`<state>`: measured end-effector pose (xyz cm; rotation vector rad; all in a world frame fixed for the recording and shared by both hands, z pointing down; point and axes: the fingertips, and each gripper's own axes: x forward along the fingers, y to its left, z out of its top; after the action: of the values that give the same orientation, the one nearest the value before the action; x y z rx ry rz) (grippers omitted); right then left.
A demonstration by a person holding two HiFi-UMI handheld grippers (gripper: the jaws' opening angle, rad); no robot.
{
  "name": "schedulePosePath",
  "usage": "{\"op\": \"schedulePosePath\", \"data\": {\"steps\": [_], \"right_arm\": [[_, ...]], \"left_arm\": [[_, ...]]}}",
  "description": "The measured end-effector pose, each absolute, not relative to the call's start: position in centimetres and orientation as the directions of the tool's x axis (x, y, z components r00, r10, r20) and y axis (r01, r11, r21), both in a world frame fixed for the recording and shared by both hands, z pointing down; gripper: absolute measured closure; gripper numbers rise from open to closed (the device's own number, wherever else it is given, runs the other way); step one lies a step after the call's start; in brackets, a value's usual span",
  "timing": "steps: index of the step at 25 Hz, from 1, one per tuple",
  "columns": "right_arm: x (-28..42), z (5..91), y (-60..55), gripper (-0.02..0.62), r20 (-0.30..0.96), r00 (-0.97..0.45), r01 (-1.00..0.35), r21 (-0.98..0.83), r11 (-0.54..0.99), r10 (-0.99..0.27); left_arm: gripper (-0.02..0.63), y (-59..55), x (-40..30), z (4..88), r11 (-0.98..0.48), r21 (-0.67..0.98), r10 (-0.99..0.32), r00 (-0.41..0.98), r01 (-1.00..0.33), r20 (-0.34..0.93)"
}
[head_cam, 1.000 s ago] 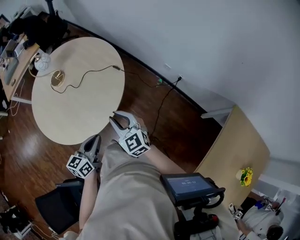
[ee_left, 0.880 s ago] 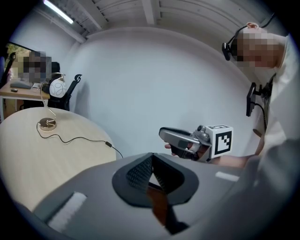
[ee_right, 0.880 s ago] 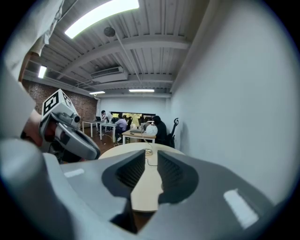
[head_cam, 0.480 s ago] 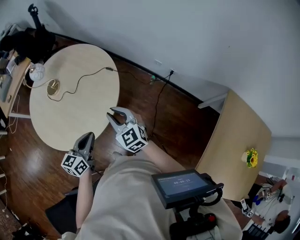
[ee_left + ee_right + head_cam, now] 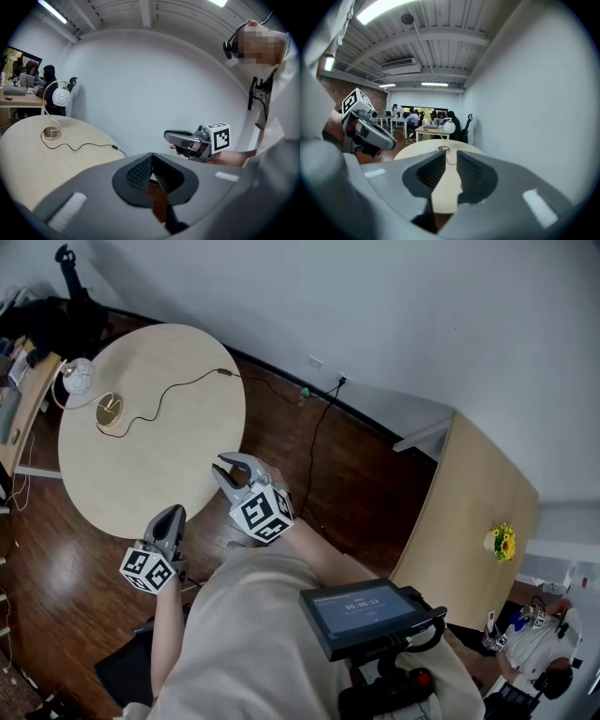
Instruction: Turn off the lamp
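The lamp has a white globe shade (image 5: 78, 378) on a thin arm over a brass base (image 5: 110, 409). It stands at the far left of the round wooden table (image 5: 159, 456), and its black cord (image 5: 178, 387) runs across the top to the floor. Both grippers hang in the air short of the table's near edge, far from the lamp. My left gripper (image 5: 173, 515) (image 5: 151, 161) is shut, its pads meeting at the tips with nothing held. My right gripper (image 5: 232, 470) (image 5: 446, 159) is open and empty; its jaws have just been closing a little. Between them I see the lamp's shade (image 5: 449, 126).
A second wooden table (image 5: 478, 531) with yellow flowers (image 5: 504, 545) stands at the right. Cables and a wall socket (image 5: 319, 418) lie on the dark wood floor by the wall. Desks with seated people (image 5: 412, 119) lie beyond the lamp. A tablet (image 5: 361, 612) sits on my chest.
Both grippers have drifted a little toward the round table, and the head view has shifted with them. The lamp and cord have not moved.
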<state>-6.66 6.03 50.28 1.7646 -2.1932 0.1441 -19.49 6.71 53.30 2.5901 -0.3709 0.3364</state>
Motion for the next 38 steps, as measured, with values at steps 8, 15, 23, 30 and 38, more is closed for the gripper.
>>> {"op": "schedulePosePath", "data": {"steps": [8,15,23,30,38], "right_arm": [[-8.7,50.9,6.0,0.528,0.334,-0.181,-0.964,0.125,0.233,-0.925],[-8.2,52.3,6.6,0.534,0.349,-0.188,-0.970,0.083,0.230,-0.918],[-6.4,54.9,7.2,0.558,0.404,-0.165,-0.981,0.029,0.193,-0.900],[-7.0,55.2,7.3,0.603,0.433,-0.146,-0.954,0.177,0.242,-0.890],[-6.4,55.9,7.8,0.603,0.433,-0.137,-0.961,0.162,0.227,-0.891]], "left_arm": [[0.618,5.8,-22.8,54.4,-0.831,0.447,-0.212,0.931,-0.331,0.296],[0.618,5.2,-24.0,55.9,-0.812,0.455,-0.250,0.922,-0.366,0.296],[0.618,4.2,-25.1,57.6,-0.785,0.473,-0.274,0.910,-0.399,0.312],[0.618,4.1,-25.5,58.0,-0.782,0.473,-0.275,0.905,-0.407,0.323],[0.618,4.1,-24.8,58.1,-0.790,0.464,-0.260,0.905,-0.399,0.336]]}}
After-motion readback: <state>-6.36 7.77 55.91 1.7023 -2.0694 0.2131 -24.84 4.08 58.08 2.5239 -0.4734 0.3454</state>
